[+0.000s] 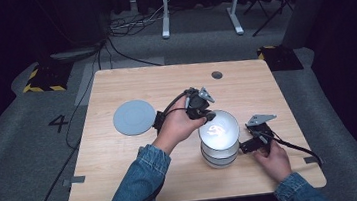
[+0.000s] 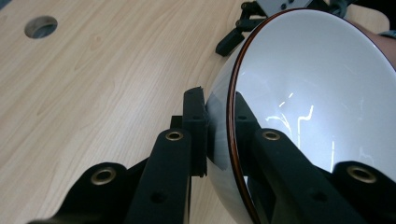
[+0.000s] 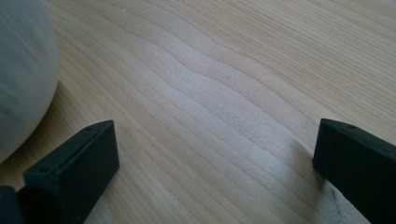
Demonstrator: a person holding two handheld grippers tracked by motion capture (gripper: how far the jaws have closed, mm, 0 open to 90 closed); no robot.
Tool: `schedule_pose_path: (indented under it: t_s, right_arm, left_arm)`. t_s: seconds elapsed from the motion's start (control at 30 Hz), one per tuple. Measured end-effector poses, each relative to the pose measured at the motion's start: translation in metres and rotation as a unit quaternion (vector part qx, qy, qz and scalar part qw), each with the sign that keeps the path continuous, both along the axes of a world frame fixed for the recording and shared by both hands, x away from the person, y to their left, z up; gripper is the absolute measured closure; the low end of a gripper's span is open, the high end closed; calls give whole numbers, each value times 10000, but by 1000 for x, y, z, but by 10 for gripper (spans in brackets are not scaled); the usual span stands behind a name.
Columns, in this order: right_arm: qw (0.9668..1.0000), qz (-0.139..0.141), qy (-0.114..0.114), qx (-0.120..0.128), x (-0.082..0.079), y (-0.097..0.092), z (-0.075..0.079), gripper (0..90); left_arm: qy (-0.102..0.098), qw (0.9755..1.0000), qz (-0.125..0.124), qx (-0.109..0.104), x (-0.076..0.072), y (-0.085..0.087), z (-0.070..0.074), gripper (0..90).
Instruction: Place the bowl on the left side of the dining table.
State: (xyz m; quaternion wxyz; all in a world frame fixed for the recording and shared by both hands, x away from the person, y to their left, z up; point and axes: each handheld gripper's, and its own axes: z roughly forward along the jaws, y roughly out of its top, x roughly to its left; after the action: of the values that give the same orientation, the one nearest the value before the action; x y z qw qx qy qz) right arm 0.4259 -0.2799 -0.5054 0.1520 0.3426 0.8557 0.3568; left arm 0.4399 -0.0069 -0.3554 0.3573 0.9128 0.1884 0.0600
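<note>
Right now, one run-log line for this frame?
left gripper: shut on top glossy white bowl rim | right gripper: open, beside bowl stack | grey round plate: untouched

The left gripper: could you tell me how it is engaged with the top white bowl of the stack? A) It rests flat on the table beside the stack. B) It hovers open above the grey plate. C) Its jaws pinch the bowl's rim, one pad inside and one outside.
C: in the left gripper view, the left gripper clamps the rim of the top white bowl, one pad on either side of the wall.

Grey carpet floor (image 1: 15, 148), white desk frame (image 1: 200, 2), dark surroundings.
</note>
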Motion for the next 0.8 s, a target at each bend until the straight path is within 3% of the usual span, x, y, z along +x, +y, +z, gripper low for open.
schedule_pose_path:
  t_s: [0.17, 0.43, 0.8]
  right_arm:
    - [10000, -71, 34, 46, -1, 1, 0, 5]
    - [10000, -73, 44, 50, -1, 1, 0, 5]
    - [10000, -36, -23, 47, 0, 1, 0, 5]
  left_arm:
    - [-138, 9999, -25, -59, -3, -1, 13, 815]
    - [-452, 9990, -2, 59, -6, -4, 30, 815]
    - [-592, 9982, -22, -21, -4, -3, 45, 815]
